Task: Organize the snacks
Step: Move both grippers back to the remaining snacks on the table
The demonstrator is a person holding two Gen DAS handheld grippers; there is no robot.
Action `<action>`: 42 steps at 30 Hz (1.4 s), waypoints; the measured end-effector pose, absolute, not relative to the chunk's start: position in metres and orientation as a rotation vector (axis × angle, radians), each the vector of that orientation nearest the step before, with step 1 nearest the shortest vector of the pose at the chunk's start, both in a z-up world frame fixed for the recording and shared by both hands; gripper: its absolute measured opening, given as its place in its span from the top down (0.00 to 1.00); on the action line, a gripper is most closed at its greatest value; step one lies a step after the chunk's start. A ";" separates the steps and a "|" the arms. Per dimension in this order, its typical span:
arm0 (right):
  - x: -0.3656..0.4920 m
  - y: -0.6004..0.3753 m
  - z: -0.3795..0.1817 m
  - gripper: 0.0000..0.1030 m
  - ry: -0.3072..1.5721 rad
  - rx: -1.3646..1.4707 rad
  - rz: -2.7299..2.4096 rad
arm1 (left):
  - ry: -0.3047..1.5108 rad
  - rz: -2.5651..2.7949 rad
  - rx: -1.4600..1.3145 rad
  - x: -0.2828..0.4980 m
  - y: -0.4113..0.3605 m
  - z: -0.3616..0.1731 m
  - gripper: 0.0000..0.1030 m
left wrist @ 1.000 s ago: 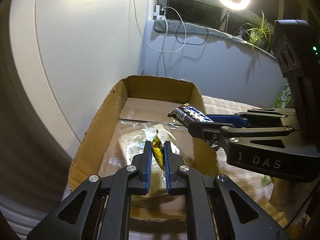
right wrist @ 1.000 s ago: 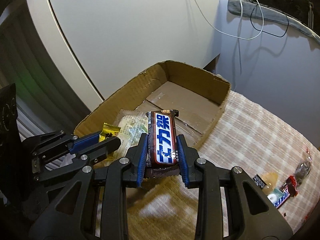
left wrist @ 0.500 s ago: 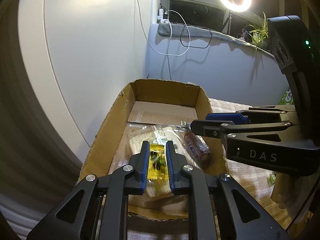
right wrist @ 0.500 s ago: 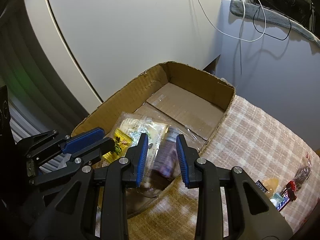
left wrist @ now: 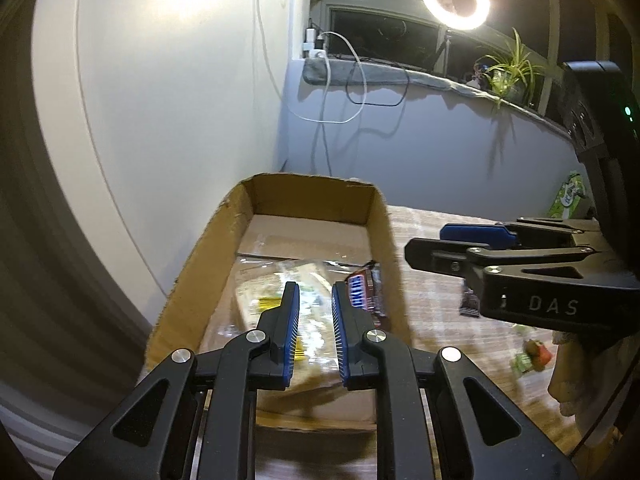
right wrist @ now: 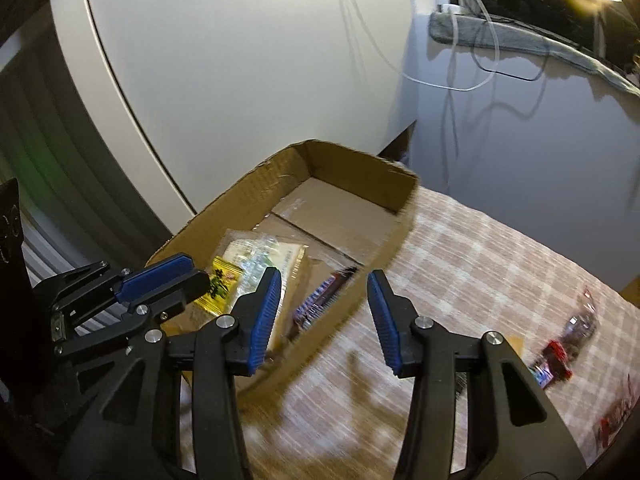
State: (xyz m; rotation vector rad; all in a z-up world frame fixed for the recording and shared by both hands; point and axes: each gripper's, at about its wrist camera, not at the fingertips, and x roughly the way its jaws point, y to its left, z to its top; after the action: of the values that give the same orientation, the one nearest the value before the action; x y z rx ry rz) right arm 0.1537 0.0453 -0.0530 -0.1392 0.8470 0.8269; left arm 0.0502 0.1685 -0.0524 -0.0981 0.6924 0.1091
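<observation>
The left gripper (left wrist: 313, 294) and right gripper (right wrist: 322, 286) are both open and hold nothing above the cardboard box (right wrist: 352, 172), where the chocolate bar (right wrist: 322, 298) and yellow packet (right wrist: 222, 282) lie inside.

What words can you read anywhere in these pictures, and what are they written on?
"DAS": on the side of the black right tool, seen from the left wrist.
Blue-and-white chocolate bar wrapper in the brown cardboard box: print too blurred to read.
Small yellow snack packet: dark print, unreadable.
</observation>
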 end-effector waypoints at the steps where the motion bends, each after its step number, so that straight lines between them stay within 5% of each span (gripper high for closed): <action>1: 0.153 0.039 -0.052 0.53 0.845 -0.133 0.821 | 0.690 0.099 -0.097 0.050 0.163 -0.051 0.85; 12: 0.154 -0.061 -0.049 0.29 0.804 -0.068 0.677 | 0.694 -0.012 -0.086 0.055 0.109 -0.046 0.62; 26: 0.161 -0.194 -0.066 0.28 0.826 -0.022 0.414 | 0.778 -0.213 -0.111 0.060 0.038 -0.064 0.61; 30: 0.164 -0.222 -0.078 0.28 0.851 -0.009 0.350 | 0.813 -0.287 -0.074 0.059 0.005 -0.076 0.50; 42: 0.192 -0.263 -0.123 0.28 0.953 0.050 0.292 | 0.882 -0.340 0.085 0.070 -0.052 -0.111 0.49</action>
State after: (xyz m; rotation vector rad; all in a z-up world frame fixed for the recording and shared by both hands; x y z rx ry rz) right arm 0.1923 -0.2628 -0.1235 0.0503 0.9527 0.2916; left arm 0.0697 -0.0525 -0.1111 0.0851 0.8821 -0.3405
